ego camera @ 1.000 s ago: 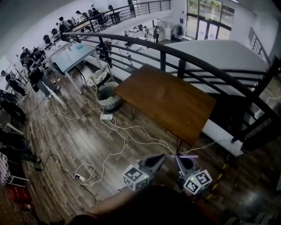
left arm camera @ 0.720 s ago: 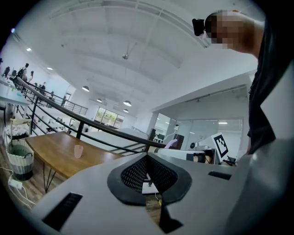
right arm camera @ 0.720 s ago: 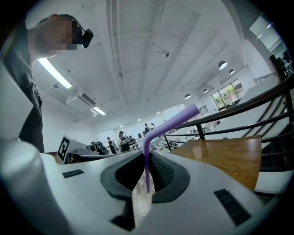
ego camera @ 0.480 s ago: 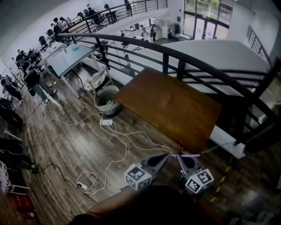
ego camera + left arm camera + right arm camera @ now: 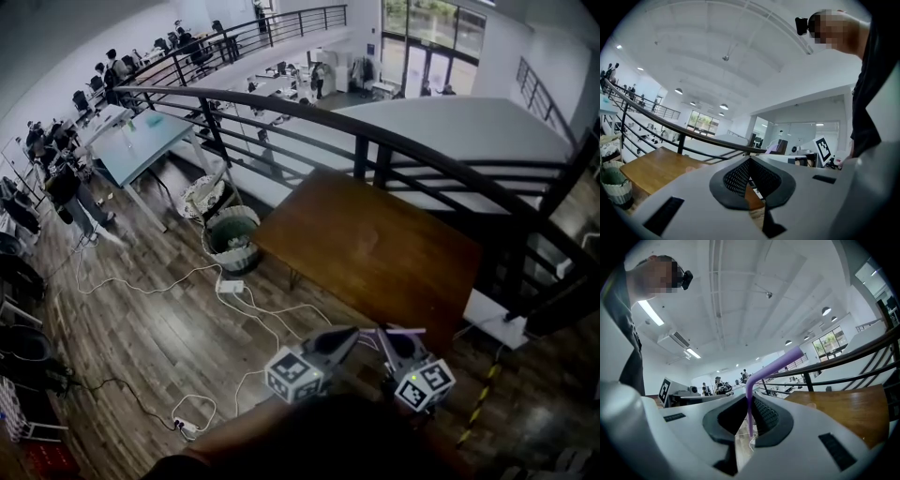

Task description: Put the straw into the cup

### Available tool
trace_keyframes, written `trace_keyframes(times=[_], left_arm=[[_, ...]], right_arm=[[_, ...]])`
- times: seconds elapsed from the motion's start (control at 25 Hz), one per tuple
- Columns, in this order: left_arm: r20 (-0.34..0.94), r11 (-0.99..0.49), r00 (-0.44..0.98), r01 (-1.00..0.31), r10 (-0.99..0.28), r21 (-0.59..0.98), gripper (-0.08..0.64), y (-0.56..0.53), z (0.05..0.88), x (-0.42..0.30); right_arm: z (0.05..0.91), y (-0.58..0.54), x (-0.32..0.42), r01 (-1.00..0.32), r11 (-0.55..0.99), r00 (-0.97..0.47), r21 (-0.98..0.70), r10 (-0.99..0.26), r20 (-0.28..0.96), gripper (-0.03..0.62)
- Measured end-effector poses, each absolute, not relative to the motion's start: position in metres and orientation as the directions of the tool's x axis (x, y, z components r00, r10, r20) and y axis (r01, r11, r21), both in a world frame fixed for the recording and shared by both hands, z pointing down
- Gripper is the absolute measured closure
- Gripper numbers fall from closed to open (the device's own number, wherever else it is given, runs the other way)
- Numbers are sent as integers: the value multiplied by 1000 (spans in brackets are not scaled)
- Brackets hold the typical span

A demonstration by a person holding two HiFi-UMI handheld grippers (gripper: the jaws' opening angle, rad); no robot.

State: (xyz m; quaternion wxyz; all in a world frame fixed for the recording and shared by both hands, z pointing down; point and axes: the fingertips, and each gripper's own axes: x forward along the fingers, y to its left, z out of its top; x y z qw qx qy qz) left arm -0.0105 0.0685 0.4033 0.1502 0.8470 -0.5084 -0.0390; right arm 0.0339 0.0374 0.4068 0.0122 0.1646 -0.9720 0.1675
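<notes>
My right gripper [image 5: 384,337] is held low, close to my body, and is shut on a purple bendy straw [image 5: 405,331]. In the right gripper view the straw [image 5: 771,366] stands up between the pads and bends off to the right. My left gripper [image 5: 351,334] hangs beside it, shut, with nothing between its pads [image 5: 765,177]. Ahead stands a brown wooden table [image 5: 375,253]. A small pale see-through thing [image 5: 691,168] sits on the table top, too faint to tell whether it is the cup; the same pale thing [image 5: 811,405] shows in the right gripper view.
A black curved railing [image 5: 375,141] runs behind the table, with a drop beyond it. White cables [image 5: 244,309] and a power strip lie on the wooden floor at left. A round basket [image 5: 230,239] stands by the table's left corner. People stand far off at left.
The view has shifted a little, so the table sits slightly lower and further right in frame. Both grippers stay in the same place, the straw still held.
</notes>
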Motion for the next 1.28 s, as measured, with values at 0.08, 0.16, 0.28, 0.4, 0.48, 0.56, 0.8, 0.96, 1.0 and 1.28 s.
trace_keyframes(times=[0.08, 0.16, 0.28, 0.4, 0.48, 0.56, 0.8, 0.96, 1.0, 1.28], left_arm=[[83, -441, 480, -851, -873, 287, 549, 67, 402, -31], [81, -441, 480, -851, -874, 283, 549, 64, 403, -48], [82, -441, 482, -849, -872, 292, 549, 61, 406, -62], [85, -437, 482, -846, -872, 306, 549, 56, 410, -68], [88, -439, 485, -844, -870, 310, 549, 52, 414, -69], [93, -439, 488, -841, -868, 316, 549, 45, 419, -72], [109, -423, 478, -845, -872, 326, 549, 24, 420, -80], [116, -410, 468, -850, -876, 329, 549, 0, 420, -93], [118, -406, 464, -852, -878, 329, 549, -8, 422, -96], [119, -396, 453, -859, -884, 323, 549, -70, 423, -98]], right_arm=[[405, 36, 14, -325, 889, -945, -321, -317, 81, 554], [406, 34, -2, -328, 889, -944, -319, -319, 82, 554], [408, 29, -17, -330, 888, -943, -319, -321, 84, 554], [410, 26, -22, -333, 885, -943, -325, -320, 95, 554], [413, 23, -22, -337, 883, -941, -327, -322, 101, 554], [418, 16, -25, -341, 877, -940, -338, -325, 106, 554], [419, -9, -33, -340, 873, -940, -349, -319, 117, 554], [418, -33, -49, -326, 876, -945, -355, -306, 113, 554], [419, -41, -53, -323, 877, -946, -355, -303, 113, 554], [419, -105, -54, -307, 881, -952, -361, -288, 107, 554]])
